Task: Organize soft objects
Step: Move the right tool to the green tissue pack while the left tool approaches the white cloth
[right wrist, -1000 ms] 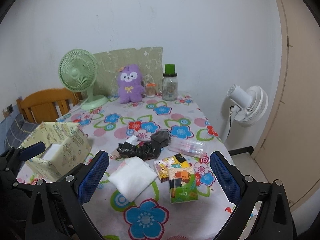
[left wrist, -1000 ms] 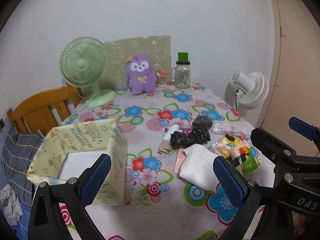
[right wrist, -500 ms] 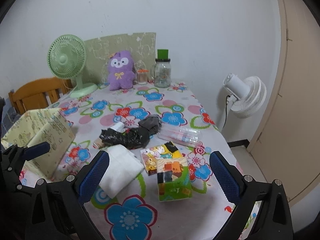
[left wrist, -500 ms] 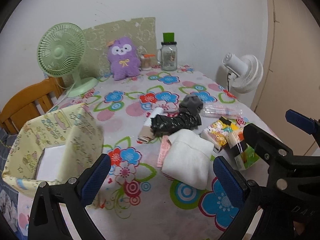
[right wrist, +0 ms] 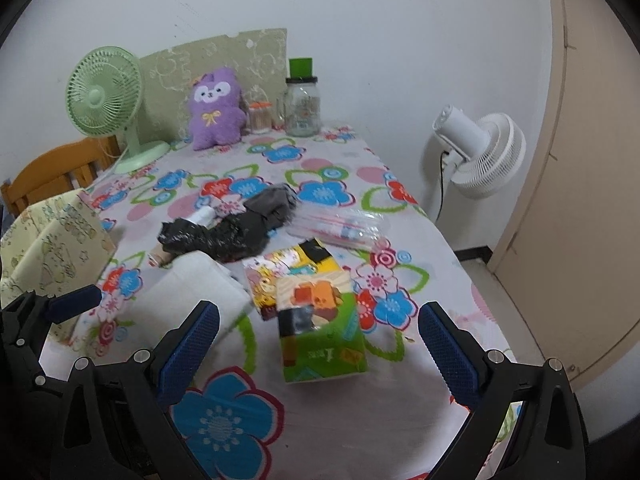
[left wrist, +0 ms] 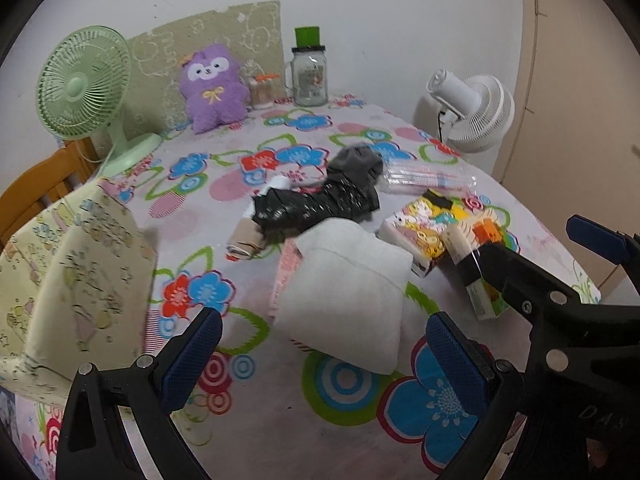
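Observation:
A folded white cloth [left wrist: 346,292] lies on the flowered table just ahead of my open, empty left gripper [left wrist: 324,354]. It also shows in the right wrist view [right wrist: 196,292]. Behind it lie a crumpled black bag [left wrist: 316,208], a grey sock [left wrist: 356,162] and a beige roll [left wrist: 246,242]. Two tissue packs [right wrist: 316,312] lie just ahead of my open, empty right gripper [right wrist: 318,350]. A yellow fabric box [left wrist: 76,276] stands at the left. A purple plush [left wrist: 214,88] sits at the back.
A green desk fan [left wrist: 86,88] and a glass jar with a green lid [left wrist: 309,72] stand at the back wall. A clear plastic packet [right wrist: 340,226] lies right of the sock. A white floor fan [right wrist: 480,156] stands past the table's right edge. A wooden chair [left wrist: 36,188] is at the left.
Both grippers have moved forward and lower over the table, so the white cloth and tissue packs are closer. Both stay open. Nothing on the table has moved.

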`<state>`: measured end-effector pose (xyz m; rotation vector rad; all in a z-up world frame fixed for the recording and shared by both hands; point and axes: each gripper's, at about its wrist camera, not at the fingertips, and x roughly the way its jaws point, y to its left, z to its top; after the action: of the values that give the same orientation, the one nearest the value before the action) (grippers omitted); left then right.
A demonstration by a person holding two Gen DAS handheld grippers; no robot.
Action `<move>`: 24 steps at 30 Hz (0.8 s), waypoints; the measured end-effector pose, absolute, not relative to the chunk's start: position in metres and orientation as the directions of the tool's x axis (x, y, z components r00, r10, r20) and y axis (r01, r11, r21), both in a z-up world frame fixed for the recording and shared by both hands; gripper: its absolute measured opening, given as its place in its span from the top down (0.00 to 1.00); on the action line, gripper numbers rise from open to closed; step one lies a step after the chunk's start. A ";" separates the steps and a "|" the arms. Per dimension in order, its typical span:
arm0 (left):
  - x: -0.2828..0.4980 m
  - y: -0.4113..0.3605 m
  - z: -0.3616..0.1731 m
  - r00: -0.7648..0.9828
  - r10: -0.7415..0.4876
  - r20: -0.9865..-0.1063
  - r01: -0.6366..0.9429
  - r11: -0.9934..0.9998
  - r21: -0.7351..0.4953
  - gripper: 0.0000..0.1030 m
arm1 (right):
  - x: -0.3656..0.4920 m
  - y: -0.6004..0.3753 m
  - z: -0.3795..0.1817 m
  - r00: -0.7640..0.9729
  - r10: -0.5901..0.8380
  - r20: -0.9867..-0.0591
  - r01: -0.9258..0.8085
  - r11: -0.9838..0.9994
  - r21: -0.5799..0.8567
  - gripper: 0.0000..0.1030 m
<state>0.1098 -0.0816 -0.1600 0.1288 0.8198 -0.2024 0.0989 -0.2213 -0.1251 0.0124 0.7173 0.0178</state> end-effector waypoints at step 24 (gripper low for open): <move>0.131 -0.085 -0.192 0.590 -0.132 -0.796 0.204 0.979 -0.010 0.01 | 0.124 -0.227 -0.163 0.682 0.022 -0.731 0.003 0.999 0.033 0.04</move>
<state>0.1307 -0.0849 -0.1919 0.0851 0.9190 -0.1955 0.1241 -0.2274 -0.1634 0.0326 0.8201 0.0107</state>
